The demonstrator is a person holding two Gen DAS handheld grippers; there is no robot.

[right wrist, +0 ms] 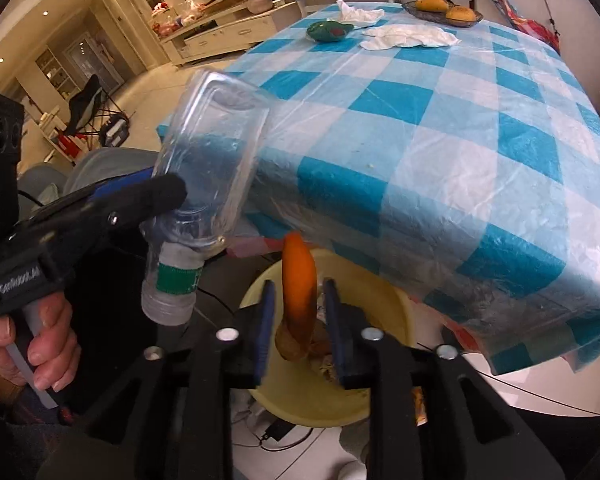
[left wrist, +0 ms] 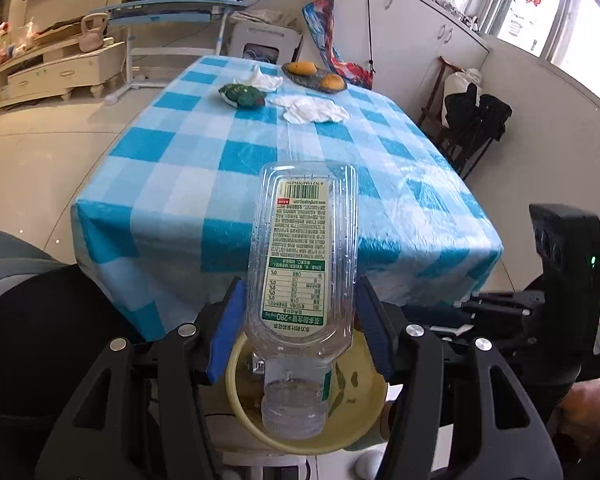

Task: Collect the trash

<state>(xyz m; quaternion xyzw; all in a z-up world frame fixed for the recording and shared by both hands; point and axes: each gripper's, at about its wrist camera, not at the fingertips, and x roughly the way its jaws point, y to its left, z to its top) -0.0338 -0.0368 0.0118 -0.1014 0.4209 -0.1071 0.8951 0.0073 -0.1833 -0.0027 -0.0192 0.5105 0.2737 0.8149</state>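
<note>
A clear plastic bottle (left wrist: 302,248) with a green-and-white label hangs cap down between the blue pads of my left gripper (left wrist: 300,280), which is shut on it. It hangs over a yellow bin (left wrist: 240,400) below the table's near edge. In the right wrist view, an orange peel (right wrist: 298,276) stands upright between the jaws of my right gripper (right wrist: 298,282). A small gap shows on each side of the peel, so the gripper is open. The yellow bin (right wrist: 398,304) is right under it. The bottle (right wrist: 212,140) is to the peel's left, with a hand (right wrist: 40,340) squeezing the left gripper's handle.
On the blue checked tablecloth (left wrist: 260,160) at the far end lie two crumpled white tissues (left wrist: 312,110) (left wrist: 266,80), a green wrapper (left wrist: 242,95) and a dish of mangoes (left wrist: 314,76). A chair draped in black (left wrist: 476,120) stands to the right. Cables run on the floor under the bin.
</note>
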